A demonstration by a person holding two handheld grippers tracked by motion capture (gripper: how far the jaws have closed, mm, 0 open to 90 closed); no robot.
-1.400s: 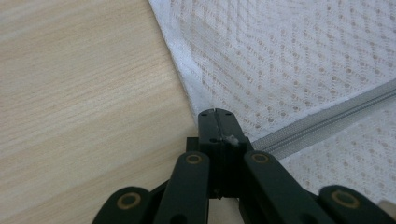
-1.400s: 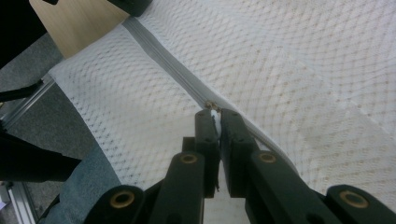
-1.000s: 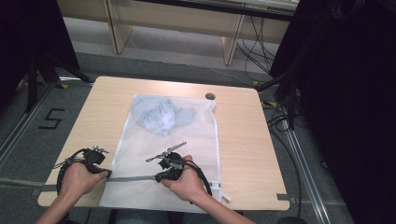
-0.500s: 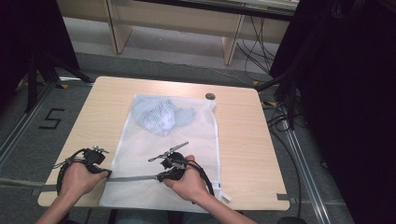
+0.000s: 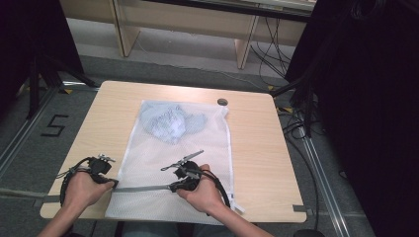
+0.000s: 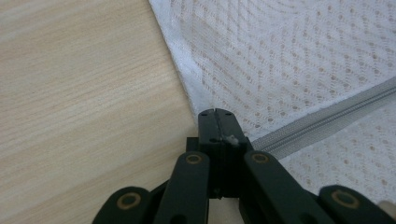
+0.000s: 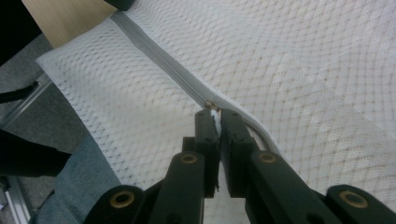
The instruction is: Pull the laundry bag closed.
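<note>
Pinching both ends of the job: left gripper has its jaws fully together on the left edge of the white mesh laundry bag, right where the grey zipper starts; in the left gripper view that spot sits centre frame, with a scrap of white fabric showing at the jaw tips. Right gripper has its jaws nearly together, clamped on the small white zipper pull, centre of the right gripper view, zipper tape running off to the upper left. High view: bag lies flat on the wooden table, centre frame, its near end hanging over the table's bottom edge. Zipper runs level across the lower part of the bag between the two grippers. Crumpled light-blue garment sits inside the bag at its upper end. Left hand lower left, right hand lower centre. Small dark round disc on the table just above the bag's upper right corner.
</note>
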